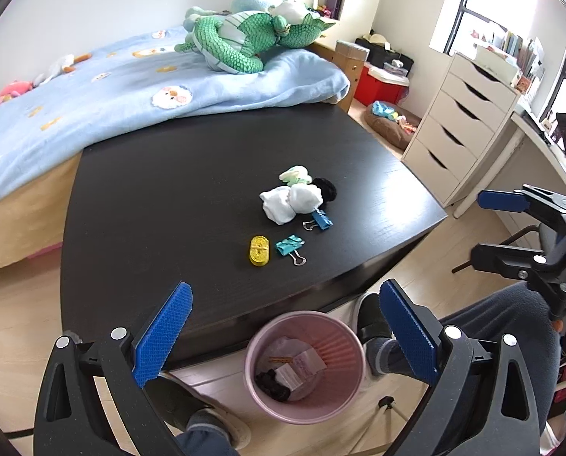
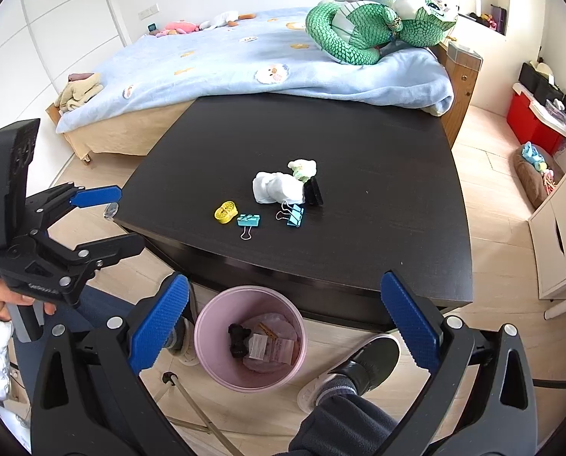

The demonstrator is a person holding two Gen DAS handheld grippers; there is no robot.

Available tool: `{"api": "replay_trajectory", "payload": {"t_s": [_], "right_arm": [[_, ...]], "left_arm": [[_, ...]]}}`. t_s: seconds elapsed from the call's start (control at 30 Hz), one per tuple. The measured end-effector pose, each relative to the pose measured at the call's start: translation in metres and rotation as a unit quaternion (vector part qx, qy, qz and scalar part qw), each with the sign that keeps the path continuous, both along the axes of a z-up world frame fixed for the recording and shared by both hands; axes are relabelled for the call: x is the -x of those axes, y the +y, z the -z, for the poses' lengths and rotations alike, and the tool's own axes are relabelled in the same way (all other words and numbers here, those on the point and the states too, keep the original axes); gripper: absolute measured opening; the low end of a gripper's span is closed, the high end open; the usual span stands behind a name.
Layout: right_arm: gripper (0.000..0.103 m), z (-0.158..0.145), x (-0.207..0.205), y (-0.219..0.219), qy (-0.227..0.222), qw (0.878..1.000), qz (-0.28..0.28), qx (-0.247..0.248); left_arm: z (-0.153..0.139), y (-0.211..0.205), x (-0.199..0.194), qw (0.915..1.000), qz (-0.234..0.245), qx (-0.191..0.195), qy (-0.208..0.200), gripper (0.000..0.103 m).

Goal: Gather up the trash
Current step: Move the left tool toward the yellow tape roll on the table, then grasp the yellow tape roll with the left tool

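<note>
Hovering over the pink bin (image 1: 305, 364) on the floor at the near edge of the desk (image 1: 169, 197), both pairs of tongs gape wide and carry nothing: the left tongs (image 1: 283, 338) and the right tongs (image 2: 283, 326) alike. The trash sits mid-desk, straight ahead of both and well apart from them: white crumpled tissues (image 1: 290, 201), a pale green wad (image 1: 294, 175) behind them, and a black lump (image 1: 325, 188) touching their right side. Nearer lie a yellow piece (image 1: 259, 250) and two teal binder clips (image 1: 290, 247), which I judge are not rubbish. The cluster stretches roughly left to right. Neither hand looks clearly nearer, though the black lump favours the right.
</note>
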State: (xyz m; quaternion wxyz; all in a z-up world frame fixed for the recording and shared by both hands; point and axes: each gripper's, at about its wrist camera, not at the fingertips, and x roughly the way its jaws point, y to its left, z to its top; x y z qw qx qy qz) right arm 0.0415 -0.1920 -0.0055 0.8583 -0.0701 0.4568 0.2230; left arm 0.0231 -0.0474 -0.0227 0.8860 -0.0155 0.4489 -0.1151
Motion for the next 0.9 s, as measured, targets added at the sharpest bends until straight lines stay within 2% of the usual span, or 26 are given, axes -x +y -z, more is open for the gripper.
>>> {"api": "replay_trajectory", "payload": {"t_s": [0.4,0.7,0.8,0.9], "right_arm": [[0.099,0.006,-0.011,-0.002,0.01,1.0,0.004,0.007],[0.099,0.011,-0.015,-0.005,0.016,1.0,0.008,0.01],[0.099,0.014,-0.015,-0.005,0.018,1.0,0.008,0.01],[0.099,0.016,-0.015,-0.004,0.02,1.0,0.008,0.009]], "left_arm": [[0.038,0.001,-0.063,0.9977,0.006,-0.045,0.05,0.095],[0.064,0.005,-0.082,0.9952,0.006,-0.058,0.079,0.094],[0.071,0.004,-0.088,0.9941,0.009,-0.06,0.09,0.082],[0.076,0.004,-0.09,0.9937,0.01,-0.06,0.094,0.073]]}}
